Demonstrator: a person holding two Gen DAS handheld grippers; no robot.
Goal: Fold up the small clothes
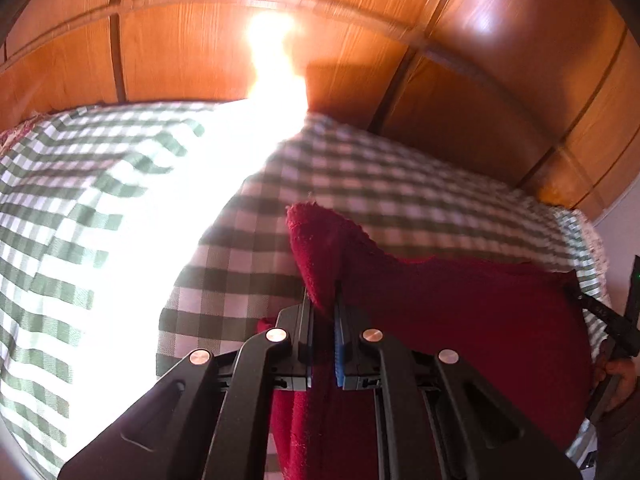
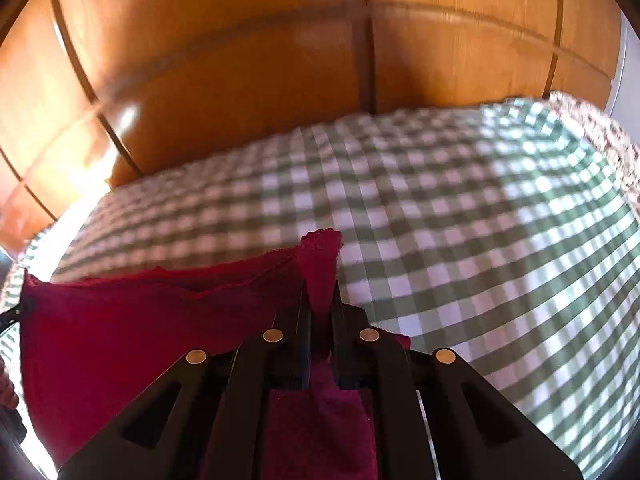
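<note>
- The left claw (image 1: 322, 300) is pinching one corner of a dark red cloth (image 1: 460, 320); its two black fingers (image 1: 306, 320) stand close together with the fabric squeezed between them, and a tuft of the corner pokes up past the tips.
- The right claw (image 2: 320, 300) is pinching the other corner of the same red cloth (image 2: 140, 320) in the same way, fingers (image 2: 304, 320) nearly pressed together, a small red peak sticking up above them.
- Between the two claws the cloth's upper edge runs as a sagging line, and the rest of the fabric hangs down below, filling the lower part of both views.
- The cloth looks like a fuzzy, terry-like material with a slightly ragged edge.
- Beneath and beyond the cloth lies a green-and-white checked cover (image 1: 360, 184) spread over a flat surface; whether that surface is a bed or a bench I cannot tell.
- In the left wrist view a strong patch of sunlight (image 1: 180, 208) washes out much of the checked cover on the left side.
- In the left wrist view the right claw's black frame and part of the person's hand (image 1: 618, 376) show at the far right edge, next to the cloth's far corner.
- Behind the cover stand glossy orange-brown wooden panels (image 2: 240, 60) with dark vertical seams.
- A patterned fabric edge (image 2: 600, 128) shows at the far right corner of the cover in the right wrist view.
- Both pictures are somewhat blurred.
</note>
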